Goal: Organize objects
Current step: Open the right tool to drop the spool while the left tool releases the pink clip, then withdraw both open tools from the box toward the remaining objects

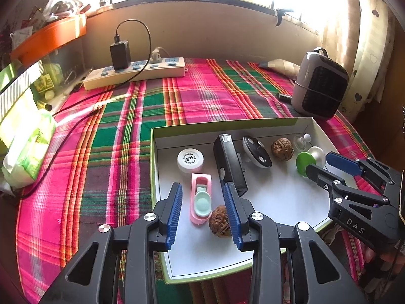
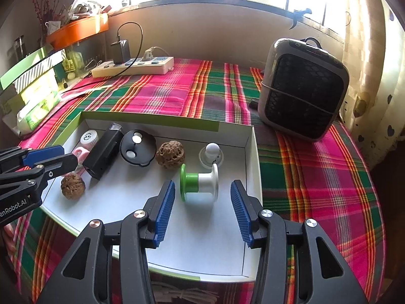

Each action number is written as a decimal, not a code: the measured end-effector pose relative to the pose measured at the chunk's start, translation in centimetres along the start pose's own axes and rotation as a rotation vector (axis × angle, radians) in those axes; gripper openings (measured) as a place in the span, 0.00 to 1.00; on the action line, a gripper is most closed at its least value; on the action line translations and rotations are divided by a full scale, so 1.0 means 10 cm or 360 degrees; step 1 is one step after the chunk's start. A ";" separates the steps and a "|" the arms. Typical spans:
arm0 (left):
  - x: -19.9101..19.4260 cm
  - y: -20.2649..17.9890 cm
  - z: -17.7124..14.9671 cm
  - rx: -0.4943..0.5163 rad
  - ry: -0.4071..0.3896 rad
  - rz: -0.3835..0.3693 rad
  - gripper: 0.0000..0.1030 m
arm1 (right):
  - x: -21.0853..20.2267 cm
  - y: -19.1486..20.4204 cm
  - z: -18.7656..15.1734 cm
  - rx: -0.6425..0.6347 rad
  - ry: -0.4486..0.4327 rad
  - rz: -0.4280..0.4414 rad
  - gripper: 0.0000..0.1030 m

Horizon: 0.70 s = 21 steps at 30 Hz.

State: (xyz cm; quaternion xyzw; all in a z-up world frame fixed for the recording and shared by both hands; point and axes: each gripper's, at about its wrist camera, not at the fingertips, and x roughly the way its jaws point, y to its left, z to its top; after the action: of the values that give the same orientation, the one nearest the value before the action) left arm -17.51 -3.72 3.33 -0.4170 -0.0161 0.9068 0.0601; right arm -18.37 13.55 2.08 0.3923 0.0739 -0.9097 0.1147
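Observation:
A shallow white box (image 1: 283, 124) (image 2: 250, 152) with green rims lies on the plaid cloth. It holds a white round cap (image 1: 190, 159), a pink case (image 1: 201, 197), a black rectangular device (image 1: 229, 162) (image 2: 103, 152), a black disc (image 1: 257, 152) (image 2: 138, 147), two walnuts (image 1: 221, 221) (image 1: 282, 149) (image 2: 73, 185) (image 2: 170, 154), a white knob (image 2: 211, 153) and a green-and-white spool (image 1: 307, 160) (image 2: 200, 182). My left gripper (image 1: 203, 212) is open above the pink case and near walnut. My right gripper (image 2: 201, 210) is open just before the spool.
A power strip (image 1: 134, 72) with a black charger and cables lies at the back. A grey fan heater (image 1: 320, 83) (image 2: 305, 88) stands at the right. Tissue packs (image 1: 27, 147) and cluttered boxes line the left edge.

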 end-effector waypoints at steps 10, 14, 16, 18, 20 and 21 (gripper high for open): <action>-0.21 -0.02 -0.07 -0.0008 -0.0053 -0.0007 0.32 | -0.18 -0.05 -0.06 0.0036 -0.0045 -0.0001 0.46; -0.30 -0.03 -0.12 -0.0006 -0.0072 -0.0023 0.32 | -0.26 -0.08 -0.10 0.0050 -0.0057 0.0000 0.46; -0.37 -0.04 -0.14 0.0002 -0.0103 0.0000 0.32 | -0.30 -0.10 -0.13 0.0059 -0.0067 0.0000 0.46; -0.43 -0.06 -0.17 0.0002 -0.0131 0.0021 0.32 | -0.37 -0.12 -0.16 0.0064 -0.0090 -0.0004 0.46; -0.49 -0.07 -0.21 0.0009 -0.0145 0.0013 0.32 | -0.43 -0.15 -0.20 0.0065 -0.0105 -0.0014 0.46; -0.51 -0.08 -0.23 0.0013 -0.0146 0.0010 0.32 | -0.45 -0.18 -0.23 0.0070 -0.0105 -0.0018 0.46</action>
State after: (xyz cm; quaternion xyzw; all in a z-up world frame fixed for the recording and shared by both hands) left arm -12.42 -3.62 5.73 -0.3748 -0.0139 0.9252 0.0581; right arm -14.22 16.47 3.91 0.3640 0.0522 -0.9242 0.1033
